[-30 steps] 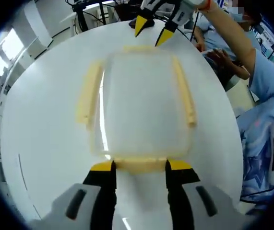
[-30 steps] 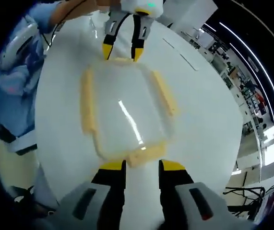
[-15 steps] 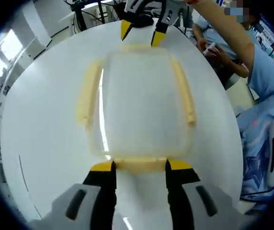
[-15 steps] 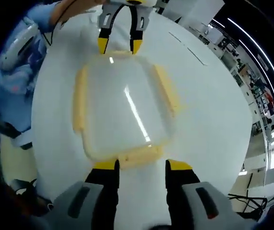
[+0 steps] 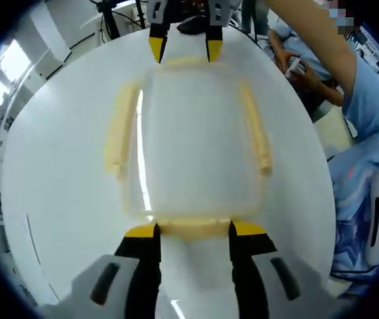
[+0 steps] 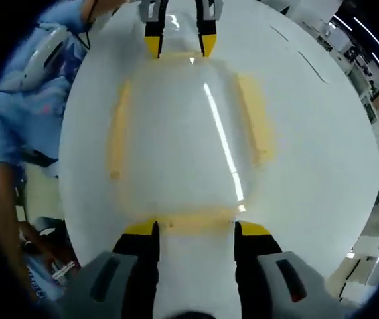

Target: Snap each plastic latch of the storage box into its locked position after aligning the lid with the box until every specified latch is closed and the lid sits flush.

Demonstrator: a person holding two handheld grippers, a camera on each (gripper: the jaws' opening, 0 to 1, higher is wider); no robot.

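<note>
Now bracketing storage box [image 5: 196, 153] end latches at frame bottoms: left gripper [image 5: 194, 230] and right gripper [image 6: 192, 229], jaws apart.

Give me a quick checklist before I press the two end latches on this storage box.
1. Lid sits squarely on the storage box: ok.
2. Left gripper straddles the near end latch, jaws open: ok.
3. Right gripper straddles the opposite end latch, jaws open: ok.
4. Long side latches locked: cannot tell.
5. Lid flush all round: cannot tell.
6. Box flat on the white table: ok.
</note>
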